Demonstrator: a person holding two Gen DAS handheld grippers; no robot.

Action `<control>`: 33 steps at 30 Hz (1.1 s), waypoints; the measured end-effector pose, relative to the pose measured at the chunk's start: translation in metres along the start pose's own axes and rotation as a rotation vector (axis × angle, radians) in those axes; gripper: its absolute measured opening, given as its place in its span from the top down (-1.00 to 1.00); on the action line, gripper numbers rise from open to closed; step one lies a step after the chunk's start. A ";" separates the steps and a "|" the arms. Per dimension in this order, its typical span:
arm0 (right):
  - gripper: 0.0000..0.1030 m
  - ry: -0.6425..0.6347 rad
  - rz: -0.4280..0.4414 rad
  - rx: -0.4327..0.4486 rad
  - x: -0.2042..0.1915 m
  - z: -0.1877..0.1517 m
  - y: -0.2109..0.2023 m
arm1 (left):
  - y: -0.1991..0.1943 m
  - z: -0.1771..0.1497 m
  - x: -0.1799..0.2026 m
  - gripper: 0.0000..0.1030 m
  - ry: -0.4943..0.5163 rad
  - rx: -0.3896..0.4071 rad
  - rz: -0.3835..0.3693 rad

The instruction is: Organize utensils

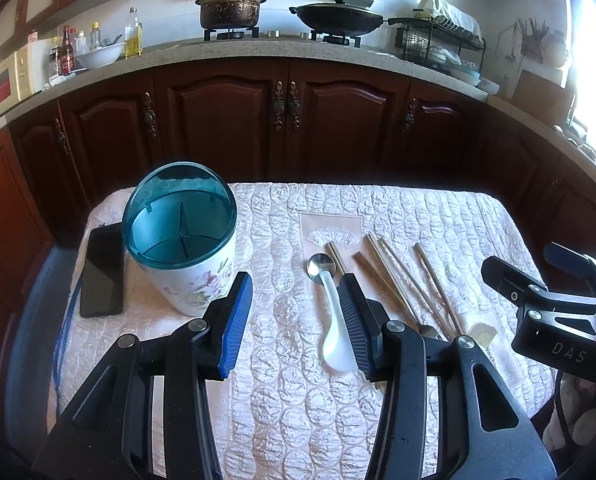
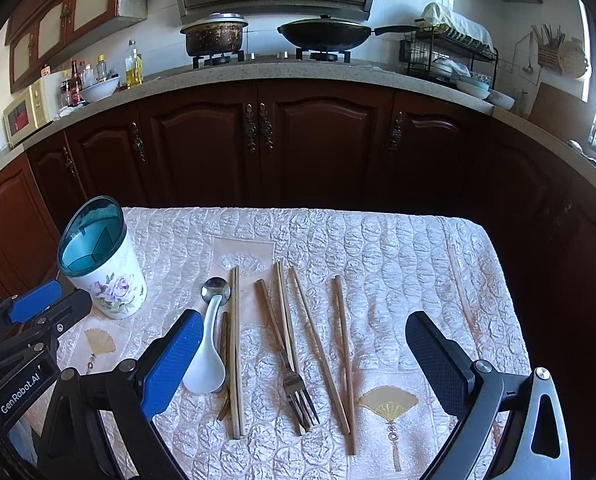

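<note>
Right wrist view shows the utensils laid out in a loose row on the quilted tabletop (image 2: 397, 248), most of them with their long axes running away from the camera: a white spoon (image 2: 208, 356) lying over a metal spoon (image 2: 215, 289) at the left, then chopsticks (image 2: 234, 344), a fork (image 2: 298, 392) and more chopsticks fanning to the right. The right gripper (image 2: 303, 364) hovers above this row with its jaws spread wide and nothing between them; the fork and the middle chopsticks lie directly ahead in the gap, roughly in line with the fingers, so a grasp across a handle would likely need little turning of the wrist. The holder (image 2: 102, 276), a floral cup with a teal divided insert, stands upright at the far left of the tabletop, well apart from the fork. In the left wrist view the left gripper (image 1: 296, 320) is also spread and empty, poised over bare cloth between the holder (image 1: 180, 236) and the white spoon (image 1: 335, 324), whose handle passes just beside the right-hand finger. A dark phone (image 1: 102, 272) lies flat beside the holder. By my reading the left hand is nearer both the holder and the spoons, while the right hand is better placed for the fork and chopsticks.
</note>
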State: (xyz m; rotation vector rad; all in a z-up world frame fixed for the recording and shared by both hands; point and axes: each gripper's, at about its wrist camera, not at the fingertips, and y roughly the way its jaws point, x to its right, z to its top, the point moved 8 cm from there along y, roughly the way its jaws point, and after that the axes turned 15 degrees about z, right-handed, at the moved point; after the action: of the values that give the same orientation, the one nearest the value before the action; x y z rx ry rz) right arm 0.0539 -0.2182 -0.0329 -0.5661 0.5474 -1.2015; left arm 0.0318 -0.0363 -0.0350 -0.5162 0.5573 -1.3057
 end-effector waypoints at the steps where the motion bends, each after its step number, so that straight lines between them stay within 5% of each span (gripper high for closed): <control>1: -0.96 0.003 0.004 -0.002 0.000 0.000 0.000 | 0.000 0.000 0.000 0.13 0.000 0.000 0.001; 33: -0.96 0.009 -0.001 -0.010 0.004 -0.005 0.001 | -0.002 -0.004 0.002 0.13 0.003 -0.009 0.000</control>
State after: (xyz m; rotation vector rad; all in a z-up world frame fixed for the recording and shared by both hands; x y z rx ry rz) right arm 0.0521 -0.2219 -0.0379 -0.5704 0.5609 -1.2036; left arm 0.0280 -0.0390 -0.0368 -0.5218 0.5656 -1.3046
